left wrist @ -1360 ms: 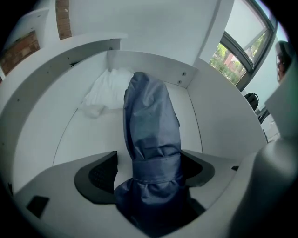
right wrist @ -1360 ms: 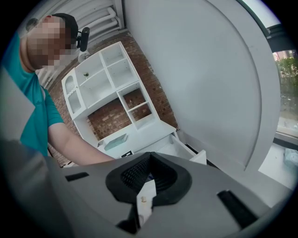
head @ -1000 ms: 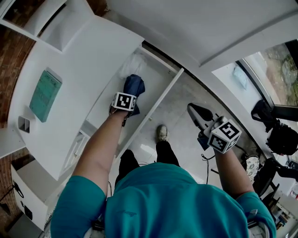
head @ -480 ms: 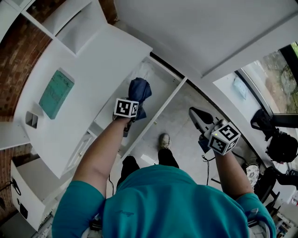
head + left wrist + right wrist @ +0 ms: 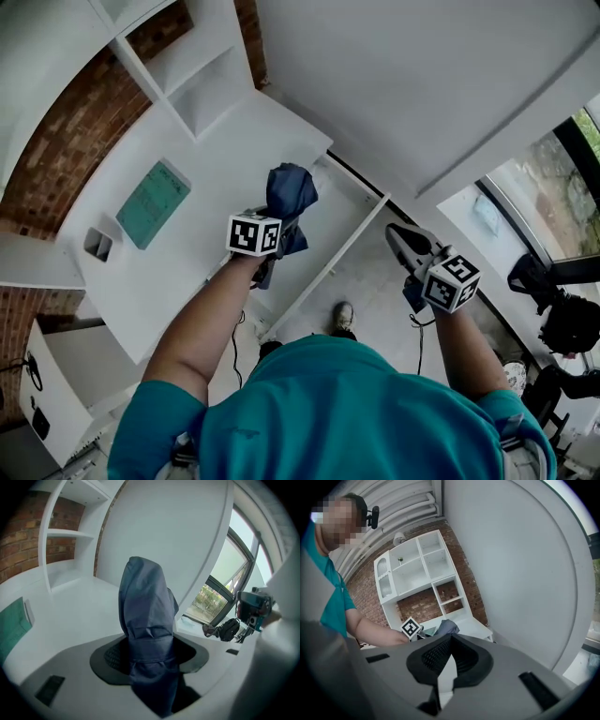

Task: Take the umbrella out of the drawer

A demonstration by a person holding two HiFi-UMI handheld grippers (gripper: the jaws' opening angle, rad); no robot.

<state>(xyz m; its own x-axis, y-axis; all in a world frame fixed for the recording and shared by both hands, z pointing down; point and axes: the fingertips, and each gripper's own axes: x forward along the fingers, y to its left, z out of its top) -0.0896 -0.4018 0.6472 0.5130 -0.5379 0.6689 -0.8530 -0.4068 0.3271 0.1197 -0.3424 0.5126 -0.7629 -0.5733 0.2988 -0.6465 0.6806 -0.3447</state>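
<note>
The person wears a teal short-sleeved shirt (image 5: 328,403) and a light shoe (image 5: 344,316). The left gripper (image 5: 275,214) and right gripper (image 5: 401,236) each have grey shells (image 5: 511,686), black ribbed pads (image 5: 433,656) and 1 white cube (image 5: 254,234) with black square markers.

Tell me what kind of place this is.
Probably a study or home-office corner indoors. There is a white desk with an open drawer, white cubby shelves against a brick wall, and a large window looking out on greenery.
</note>
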